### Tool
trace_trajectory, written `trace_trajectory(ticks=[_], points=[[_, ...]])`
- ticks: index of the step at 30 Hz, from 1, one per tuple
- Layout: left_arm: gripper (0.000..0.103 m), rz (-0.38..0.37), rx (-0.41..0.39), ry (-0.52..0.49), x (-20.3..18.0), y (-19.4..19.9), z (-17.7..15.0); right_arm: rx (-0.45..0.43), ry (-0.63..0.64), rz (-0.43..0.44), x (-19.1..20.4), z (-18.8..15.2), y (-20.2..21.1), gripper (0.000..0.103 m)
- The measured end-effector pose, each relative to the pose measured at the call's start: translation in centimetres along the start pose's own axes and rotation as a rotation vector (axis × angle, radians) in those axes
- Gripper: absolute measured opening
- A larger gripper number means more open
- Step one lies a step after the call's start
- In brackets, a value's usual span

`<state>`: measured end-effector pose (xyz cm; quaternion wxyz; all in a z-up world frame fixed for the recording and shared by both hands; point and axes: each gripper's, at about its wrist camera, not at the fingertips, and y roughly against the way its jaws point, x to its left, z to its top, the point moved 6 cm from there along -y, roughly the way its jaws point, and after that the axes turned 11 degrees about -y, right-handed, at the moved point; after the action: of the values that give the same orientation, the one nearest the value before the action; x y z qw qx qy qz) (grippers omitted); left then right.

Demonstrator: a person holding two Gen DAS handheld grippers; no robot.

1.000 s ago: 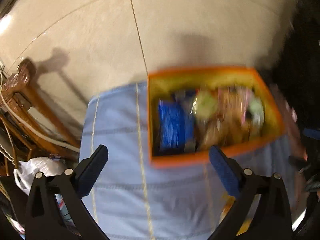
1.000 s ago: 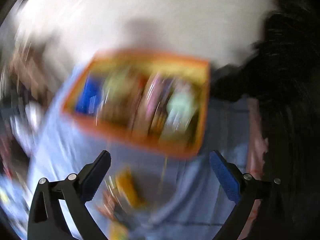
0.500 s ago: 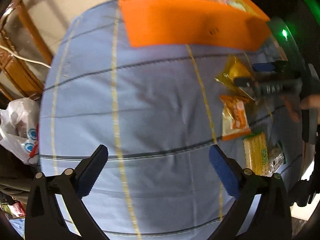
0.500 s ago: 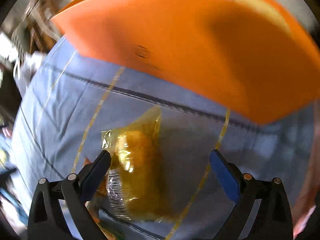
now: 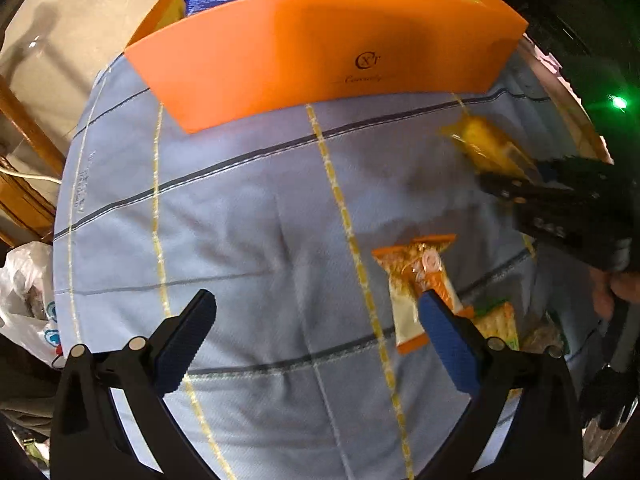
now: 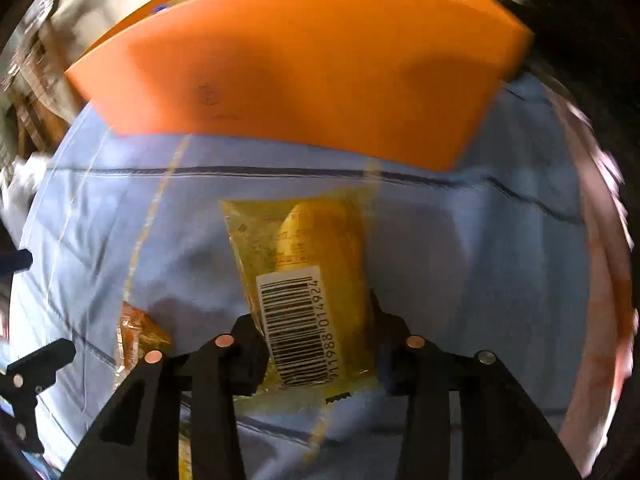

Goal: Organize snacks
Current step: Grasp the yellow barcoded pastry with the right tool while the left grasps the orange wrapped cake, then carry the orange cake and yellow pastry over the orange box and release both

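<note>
Right gripper (image 6: 316, 320) is clamped on the yellow transparent snack packet with a barcode label (image 6: 308, 280), just before the orange cardboard box (image 5: 320, 52); left gripper (image 5: 316, 328) is held spread and empty; several snacks are already boxed; the orange-and-white packet (image 5: 416, 280) and apparently others remain on the blue cloth (image 5: 240, 220).

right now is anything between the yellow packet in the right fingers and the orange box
Nothing lies on the blue striped cloth between the clear yellow snack packet and the orange cardboard box. Only the box's near wall faces it, so the right gripper would likely need to lift over.
</note>
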<state>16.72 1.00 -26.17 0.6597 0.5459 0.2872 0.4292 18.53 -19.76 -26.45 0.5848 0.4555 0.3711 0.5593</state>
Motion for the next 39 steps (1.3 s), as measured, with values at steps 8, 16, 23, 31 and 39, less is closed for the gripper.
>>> trace_trajectory(ticks=[8,16,23,31,39], points=[[0.099,-0.017,0.082,0.000,-2.8,-3.0,0.6,-0.121,-0.320,0.126,-7.4,-0.5,7.6,0.040],[0.085,-0.197,-0.005,0.169,-3.9,-4.2,2.6,-0.117,-0.379,0.189,-8.3,-2.2,9.4,0.040],[0.099,-0.162,0.027,0.216,-3.4,-3.6,3.3,-0.082,-0.413,0.182,-7.2,-3.4,7.7,0.040],[0.097,-0.130,0.038,0.248,-5.6,-5.0,4.6,-0.078,-0.407,0.167,-7.9,-4.4,8.4,0.040],[0.034,0.048,0.005,0.148,-3.6,-1.7,4.1,-0.100,-0.415,0.183,-7.9,-4.9,10.1,0.040]])
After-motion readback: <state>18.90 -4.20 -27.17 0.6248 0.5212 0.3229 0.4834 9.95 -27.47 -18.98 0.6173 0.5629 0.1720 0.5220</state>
